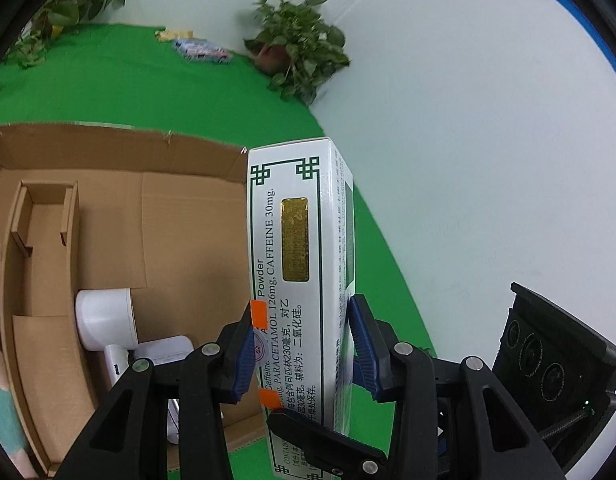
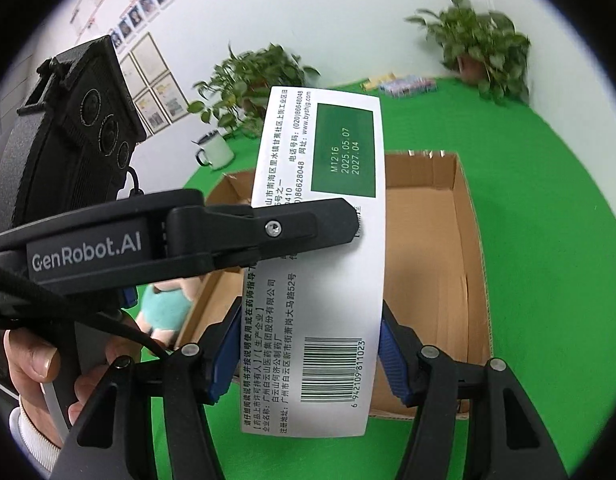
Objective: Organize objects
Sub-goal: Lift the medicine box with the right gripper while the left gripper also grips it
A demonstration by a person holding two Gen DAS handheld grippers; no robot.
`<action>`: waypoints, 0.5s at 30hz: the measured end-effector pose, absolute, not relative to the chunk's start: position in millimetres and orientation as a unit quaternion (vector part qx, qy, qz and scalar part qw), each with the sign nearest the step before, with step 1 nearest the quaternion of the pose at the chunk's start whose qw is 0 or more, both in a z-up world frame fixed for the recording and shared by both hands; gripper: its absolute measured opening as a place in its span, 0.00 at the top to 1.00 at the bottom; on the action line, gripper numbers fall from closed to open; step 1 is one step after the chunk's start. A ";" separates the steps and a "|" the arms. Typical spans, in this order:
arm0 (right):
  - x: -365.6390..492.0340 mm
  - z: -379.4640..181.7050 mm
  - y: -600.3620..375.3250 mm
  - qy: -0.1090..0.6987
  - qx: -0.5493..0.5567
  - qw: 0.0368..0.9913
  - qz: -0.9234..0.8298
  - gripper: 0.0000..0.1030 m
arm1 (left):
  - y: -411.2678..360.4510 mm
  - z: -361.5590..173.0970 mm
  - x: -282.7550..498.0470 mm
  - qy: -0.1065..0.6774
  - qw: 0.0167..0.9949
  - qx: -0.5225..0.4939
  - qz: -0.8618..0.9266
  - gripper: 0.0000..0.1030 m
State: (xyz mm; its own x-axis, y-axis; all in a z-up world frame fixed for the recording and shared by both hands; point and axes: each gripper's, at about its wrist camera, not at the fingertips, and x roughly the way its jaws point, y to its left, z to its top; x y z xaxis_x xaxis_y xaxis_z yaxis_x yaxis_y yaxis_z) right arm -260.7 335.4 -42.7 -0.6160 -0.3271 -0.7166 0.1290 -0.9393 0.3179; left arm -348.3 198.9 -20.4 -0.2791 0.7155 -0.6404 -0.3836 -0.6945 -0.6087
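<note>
Over the cardboard box (image 1: 120,216), both grippers, left (image 1: 304,344) and right (image 2: 308,354), clamp the medicine carton (image 1: 296,264) (shared carry); next: lower it in beside the white device (image 1: 104,320).

1. I hold the white rectangular medicine carton (image 1: 292,280) between my left gripper (image 1: 304,348) and right gripper (image 2: 308,356), above the open brown cardboard box (image 1: 156,220).
2. In the box lies a white plastic handheld device (image 1: 106,320).
3. Behind the box, on the green cloth-covered table (image 1: 128,88), stands a potted leafy plant (image 1: 296,48).
</note>
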 end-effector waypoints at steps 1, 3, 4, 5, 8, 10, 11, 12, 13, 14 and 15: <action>-266.9 -48.4 338.1 -0.122 0.426 0.129 -0.887 0.42 | 200.4 -32.0 -350.9 -0.171 0.349 -0.493 0.778 0.61; -273.5 -60.8 342.0 -0.129 0.440 0.131 -0.879 0.42 | 204.3 -52.9 -361.4 -0.169 0.342 -0.508 0.772 0.61; -278.7 -68.2 344.7 -0.135 0.448 0.133 -0.874 0.42 | 206.2 -63.8 -365.7 -0.169 0.340 -0.514 0.769 0.61; -284.6 -78.9 348.2 -0.139 0.458 0.134 -0.868 0.42 | 208.3 -75.2 -371.2 -0.170 0.338 -0.524 0.763 0.61; -295.9 -99.4 355.2 -0.146 0.478 0.130 -0.856 0.42 | 214.2 -104.3 -383.8 -0.179 0.334 -0.542 0.750 0.61; -294.2 -109.9 354.4 -0.150 0.487 0.127 -0.851 0.42 | 216.7 -116.0 -390.2 -0.181 0.331 -0.550 0.745 0.61; -298.7 -117.3 357.2 -0.152 0.493 0.127 -0.847 0.42 | 217.8 -122.2 -393.5 -0.182 0.331 -0.554 0.742 0.61; -300.3 -121.0 358.0 -0.151 0.496 0.126 -0.846 0.42 | 218.9 -129.3 -397.1 -0.184 0.331 -0.560 0.737 0.61; -303.3 -127.1 359.4 -0.149 0.502 0.125 -0.843 0.42 | 219.5 -135.7 -400.0 -0.186 0.330 -0.565 0.732 0.60; -304.8 -132.1 359.7 -0.147 0.507 0.123 -0.840 0.42 | 219.9 -142.1 -402.7 -0.189 0.330 -0.570 0.728 0.59; -305.4 -135.2 359.5 -0.145 0.510 0.122 -0.839 0.42 | 220.7 -150.4 -405.6 -0.191 0.327 -0.577 0.724 0.59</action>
State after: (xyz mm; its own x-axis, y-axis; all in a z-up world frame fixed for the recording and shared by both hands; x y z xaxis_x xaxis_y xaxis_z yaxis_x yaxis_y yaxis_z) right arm -305.4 359.5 -135.2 -0.4502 -0.3523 -0.8205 0.0564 -0.9283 0.3676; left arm -405.6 220.7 -150.4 -0.1209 0.6931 -0.7106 -0.2525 -0.7138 -0.6532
